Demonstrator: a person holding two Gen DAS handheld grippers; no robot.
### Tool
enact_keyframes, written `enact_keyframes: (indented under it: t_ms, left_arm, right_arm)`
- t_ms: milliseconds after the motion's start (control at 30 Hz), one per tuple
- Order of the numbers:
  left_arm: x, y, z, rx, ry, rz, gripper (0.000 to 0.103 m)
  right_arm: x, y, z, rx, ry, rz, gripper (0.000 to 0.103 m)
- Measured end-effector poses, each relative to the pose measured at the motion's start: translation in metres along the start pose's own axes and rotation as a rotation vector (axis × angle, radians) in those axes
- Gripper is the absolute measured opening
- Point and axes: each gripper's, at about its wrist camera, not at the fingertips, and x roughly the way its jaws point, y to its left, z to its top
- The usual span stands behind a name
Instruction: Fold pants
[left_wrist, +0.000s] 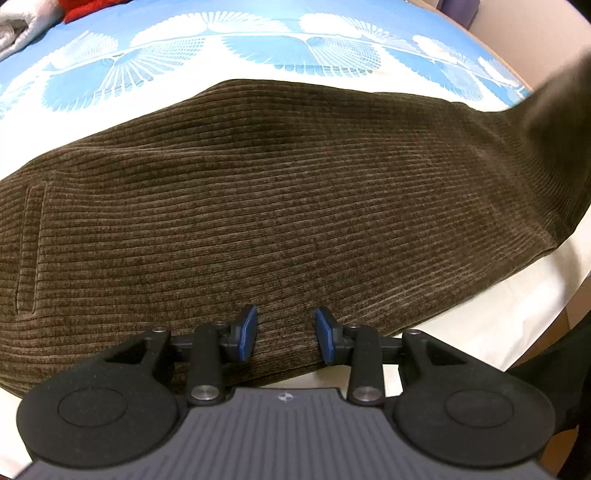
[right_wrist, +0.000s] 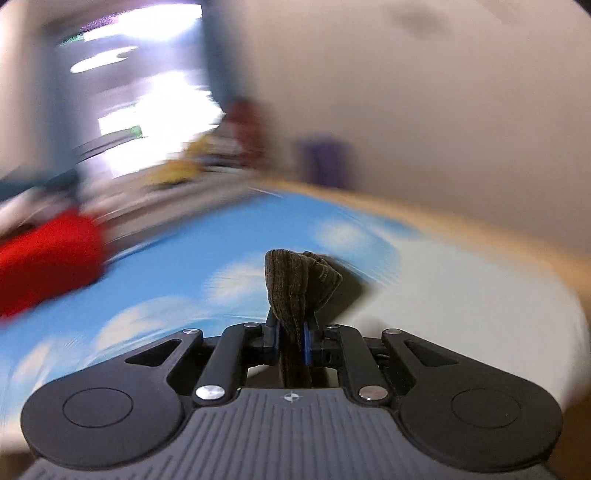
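Brown corduroy pants (left_wrist: 258, 192) spread flat across blue-and-white patterned bedsheet (left_wrist: 258, 48), one end lifted off to the right. Left gripper (left_wrist: 284, 334) partly open over the near edge of the cloth, pads not pressing it. Right gripper (right_wrist: 291, 338) clamped narrow on a bunched fold of the pants (right_wrist: 295, 280), surroundings blurred

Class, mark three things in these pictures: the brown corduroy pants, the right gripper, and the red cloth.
brown corduroy pants (left_wrist: 280, 206), left wrist view, middle of the ribbed fabric lying flat.
right gripper (right_wrist: 291, 341), right wrist view, between the fingertips pinching a bunch of pants.
red cloth (right_wrist: 48, 254), right wrist view, centre of the blurred red shape.
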Motion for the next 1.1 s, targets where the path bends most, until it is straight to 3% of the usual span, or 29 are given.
enact_keyframes:
  t_ms: [100, 200, 333, 367, 400, 500, 567, 767, 900, 1100]
  left_arm:
    - [-0.002, 0.005, 0.000, -0.017, 0.006, -0.014, 0.039]
    - [-0.003, 0.011, 0.001, -0.036, 0.013, -0.033, 0.039]
    - [-0.004, 0.023, 0.002, -0.105, 0.027, -0.078, 0.040]
    - [-0.005, 0.026, 0.003, -0.121, 0.031, -0.088, 0.041]
    - [-0.006, 0.030, 0.003, -0.138, 0.034, -0.098, 0.041]
    - [-0.007, 0.038, 0.002, -0.172, 0.041, -0.119, 0.041]
    - [-0.008, 0.041, 0.004, -0.186, 0.046, -0.127, 0.041]
    - [-0.009, 0.038, 0.003, -0.190, 0.043, -0.119, 0.041]
    - [-0.008, 0.039, 0.002, -0.196, 0.041, -0.122, 0.040]
    - [-0.008, 0.040, 0.001, -0.202, 0.040, -0.125, 0.040]
  right_arm:
    - [-0.033, 0.098, -0.022, -0.226, -0.027, 0.224, 0.012]
    - [-0.052, 0.168, -0.070, -0.381, 0.058, 0.417, 0.013]
    - [-0.045, 0.221, -0.149, -0.608, 0.422, 0.564, 0.016]
    - [-0.046, 0.221, -0.157, -0.629, 0.447, 0.573, 0.017]
    - [-0.052, 0.219, -0.160, -0.642, 0.420, 0.572, 0.018]
    - [-0.065, 0.210, -0.145, -0.582, 0.407, 0.605, 0.033]
    - [-0.069, 0.200, -0.134, -0.517, 0.381, 0.626, 0.048]
    - [-0.053, 0.206, -0.141, -0.501, 0.390, 0.664, 0.050]
    - [-0.054, 0.220, -0.157, -0.577, 0.408, 0.691, 0.060]
    - [-0.066, 0.232, -0.164, -0.724, 0.381, 0.759, 0.064]
